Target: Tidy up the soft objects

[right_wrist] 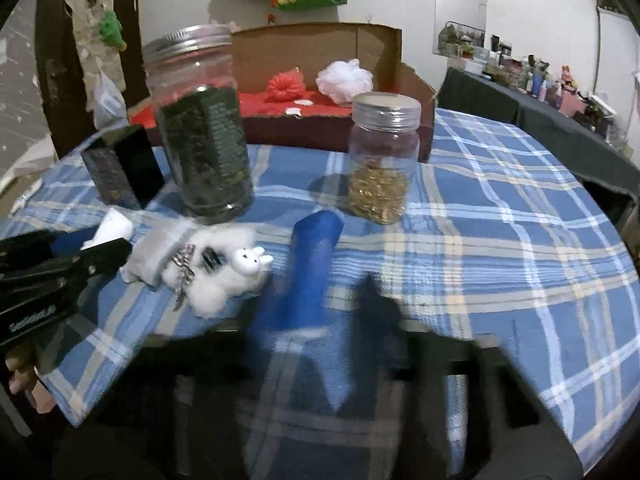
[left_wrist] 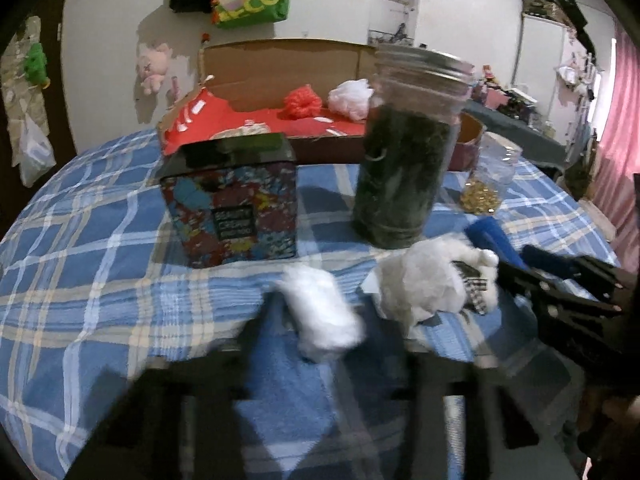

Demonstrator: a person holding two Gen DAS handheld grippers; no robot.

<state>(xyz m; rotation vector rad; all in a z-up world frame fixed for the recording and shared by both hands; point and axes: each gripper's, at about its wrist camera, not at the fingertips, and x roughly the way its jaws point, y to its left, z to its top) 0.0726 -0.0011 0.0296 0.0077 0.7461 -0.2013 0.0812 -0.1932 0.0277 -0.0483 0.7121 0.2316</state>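
Left hand-held gripper (left_wrist: 320, 320) pinches white soft wad (left_wrist: 320, 316); right hand-held gripper (right_wrist: 316, 312) pinches blue roll (right_wrist: 308, 272). I'd lift both clear of the green jar (right_wrist: 204, 136), toward the cardboard box (right_wrist: 320, 52) behind it.

White walls (left_wrist: 104, 40) are being lit dimly; a pink curtain (left_wrist: 624, 160) is being hung at far right, beside a cluttered dark counter (right_wrist: 560, 120).

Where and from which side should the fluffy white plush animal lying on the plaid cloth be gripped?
Grip the fluffy white plush animal across its soft body, coming from above on the near side. It lies flat on the blue plaid cloth; its small head looks too hard to pinch well.
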